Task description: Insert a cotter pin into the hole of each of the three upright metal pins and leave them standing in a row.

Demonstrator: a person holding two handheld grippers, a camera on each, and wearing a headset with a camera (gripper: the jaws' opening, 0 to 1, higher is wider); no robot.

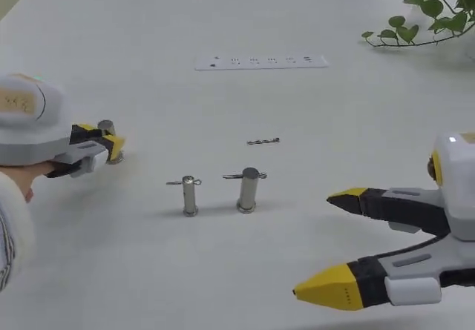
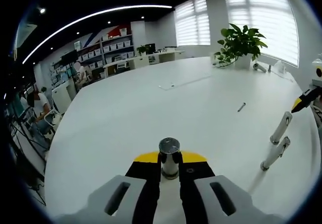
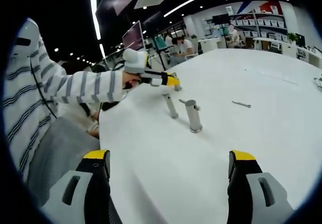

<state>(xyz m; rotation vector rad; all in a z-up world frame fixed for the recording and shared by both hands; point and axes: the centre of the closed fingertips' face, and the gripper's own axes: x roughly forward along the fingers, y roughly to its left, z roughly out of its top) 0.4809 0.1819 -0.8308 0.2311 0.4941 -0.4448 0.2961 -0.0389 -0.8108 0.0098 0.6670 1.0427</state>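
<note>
Three metal pins stand upright on the white table (image 1: pixel 356 100), and two of them carry something in their cross-holes. Near the middle of the head view, the slimmer pin (image 1: pixel 190 196) has a first cotter pin (image 1: pixel 181 182) passed through the hole near its top, its length sticking out to the left. Just to its right, the thicker pin (image 1: pixel 248 190) holds a second cotter pin (image 1: pixel 234 175) the same way, lying level under its cap. The two stand side by side, near each other but apart. The third pin (image 2: pixel 169 156) is at the far left edge of the head view, well apart from the pair. The left gripper (image 1: pixel 111 145) has its yellow-tipped jaws closed around its shaft just below the cap. A loose cotter pin (image 1: pixel 263 142) lies flat on the table above the thicker pin, touching nothing. The right gripper (image 1: pixel 320 243) hovers at the lower right of the head view with its jaws spread wide and nothing between them, pointing left towards the pair. A white power strip (image 1: pixel 260 62) lies flat in the upper middle of the head view. At the upper right, a leafy plant (image 1: pixel 438 15) trails over the table; the left gripper view shows it growing out of a pale pot (image 2: pixel 243 61).
</note>
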